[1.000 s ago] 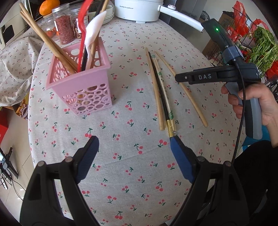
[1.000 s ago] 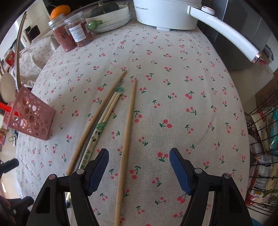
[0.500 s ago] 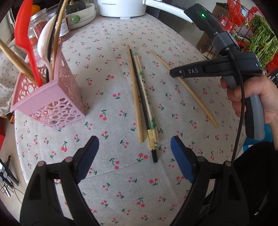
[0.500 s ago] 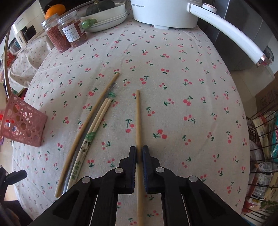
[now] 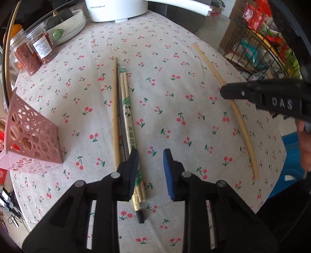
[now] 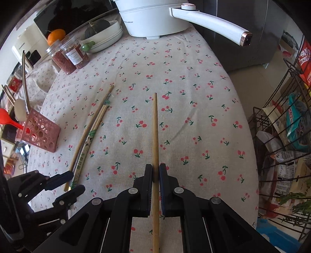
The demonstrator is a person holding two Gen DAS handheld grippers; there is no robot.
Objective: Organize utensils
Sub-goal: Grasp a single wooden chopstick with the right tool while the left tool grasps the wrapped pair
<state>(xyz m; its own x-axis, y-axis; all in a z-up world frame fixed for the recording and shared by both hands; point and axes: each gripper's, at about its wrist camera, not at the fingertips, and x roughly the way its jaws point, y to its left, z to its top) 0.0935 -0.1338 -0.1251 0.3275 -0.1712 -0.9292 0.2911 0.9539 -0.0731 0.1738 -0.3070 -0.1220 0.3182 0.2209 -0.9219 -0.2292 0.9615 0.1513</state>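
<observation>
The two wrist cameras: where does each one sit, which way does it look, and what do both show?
Left wrist: on the left gripper, looking steeply down at the bundled chopsticks; its closing jaws, the right gripper and a hand show.
Right wrist: on the right gripper, looking down along the single chopstick it clamps; the left gripper shows.
Shared: cherry tablecloth, pink basket, jars, white pot.

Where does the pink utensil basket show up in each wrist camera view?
Left wrist view: pink utensil basket at the far left edge, left of the bundle of chopsticks.
Right wrist view: it stands at the left, with a red spoon sticking out.
Shared landmark: the white cooker at the table's far end.
</observation>
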